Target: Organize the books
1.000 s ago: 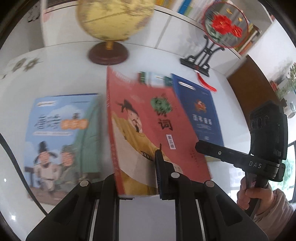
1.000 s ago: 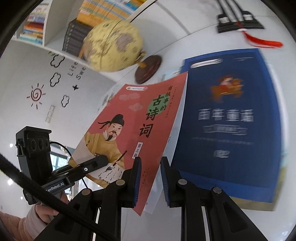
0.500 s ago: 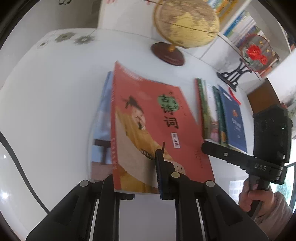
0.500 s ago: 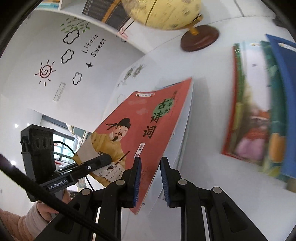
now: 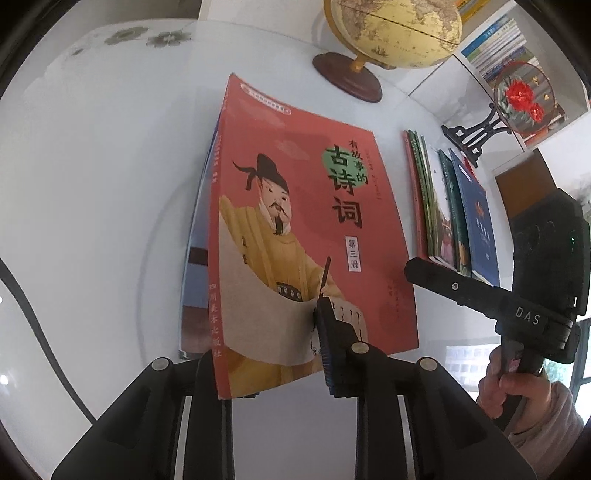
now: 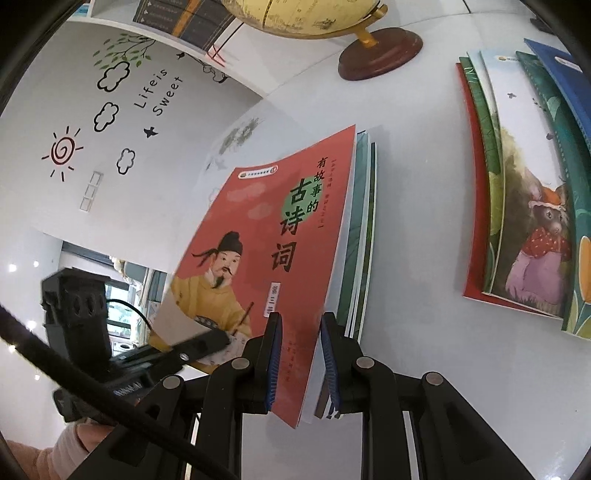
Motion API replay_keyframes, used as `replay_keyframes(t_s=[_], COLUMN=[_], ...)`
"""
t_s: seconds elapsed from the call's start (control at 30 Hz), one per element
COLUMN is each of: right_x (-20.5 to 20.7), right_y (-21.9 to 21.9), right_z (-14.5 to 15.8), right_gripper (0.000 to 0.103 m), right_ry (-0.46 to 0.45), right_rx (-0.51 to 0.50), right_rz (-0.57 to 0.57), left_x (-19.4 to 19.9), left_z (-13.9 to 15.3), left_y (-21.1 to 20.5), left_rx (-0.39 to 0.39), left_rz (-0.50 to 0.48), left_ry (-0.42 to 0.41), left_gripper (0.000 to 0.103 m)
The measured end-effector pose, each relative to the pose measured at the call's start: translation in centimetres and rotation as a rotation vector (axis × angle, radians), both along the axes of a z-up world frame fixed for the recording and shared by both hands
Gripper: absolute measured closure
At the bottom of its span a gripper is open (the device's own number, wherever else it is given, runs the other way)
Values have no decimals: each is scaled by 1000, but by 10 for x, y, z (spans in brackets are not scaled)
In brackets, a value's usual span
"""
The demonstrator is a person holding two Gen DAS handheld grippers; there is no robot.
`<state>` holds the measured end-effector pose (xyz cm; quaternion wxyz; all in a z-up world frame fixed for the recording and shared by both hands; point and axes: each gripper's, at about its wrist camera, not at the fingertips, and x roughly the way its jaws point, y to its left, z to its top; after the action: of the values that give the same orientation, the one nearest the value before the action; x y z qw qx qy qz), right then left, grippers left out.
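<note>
Left gripper (image 5: 266,354): jaws just opening, slightly parted round the near edge of the red poetry book (image 5: 295,229), pads seemingly off the cover; judged a release now that the book has support.
Right gripper (image 6: 299,354): narrow, closed on the book's near right corner, probably to steady and square it during the let-go.
Red poetry book: face up, tilted slightly, laid on a small pile (image 6: 364,229) of blue and green-edged books on the white table (image 5: 92,184); edges nearly flush, so stacking looks almost done.
Fanned row of picture books (image 6: 517,184): well apart to the right, flat, overlapping; likely next for gathering.
Globe (image 5: 391,29): beyond the pile, on a brown base.
Embroidered fan on stand (image 5: 517,96): farther right, before the bookshelf.
</note>
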<state>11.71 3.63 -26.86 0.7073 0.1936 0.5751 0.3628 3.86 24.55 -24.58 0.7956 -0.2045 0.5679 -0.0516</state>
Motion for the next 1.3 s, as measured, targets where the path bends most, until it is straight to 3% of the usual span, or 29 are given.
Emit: replay_keyframes(t_s=[0.33,0.5,0.63,0.7,0.8,0.97,1.13,1.3], right_x=[-1,1,4,4,5,4,2,-1], right_y=[9,8,4,0,-3,-10,-16,-29], right_z=[2,-3,-2,0,2,6,11,14], right_gripper=[82,81,50,50,49,48,48,48], right_ry=[6,36,53,55,59,60,58,49], right_rx=[-25,-42,-51,-35,-42,-40,-40,-40], right_rz=[35,22,-4,-11,-20,-26,-27,-25], left_x=[3,4,1,-1,-3,-10,-13,-11], left_z=[-2,-4,-3,-1,0,10,17,27], left_y=[6,6,9,11,12,15,22,12], left_rx=[22,75,90,113,235,317,291,330], left_rz=[43,65,66,67,65,51,91,92], left_ry=[82,115,129,140,189,177,166,151], left_gripper=[67,51,51,51,51,51,51,51])
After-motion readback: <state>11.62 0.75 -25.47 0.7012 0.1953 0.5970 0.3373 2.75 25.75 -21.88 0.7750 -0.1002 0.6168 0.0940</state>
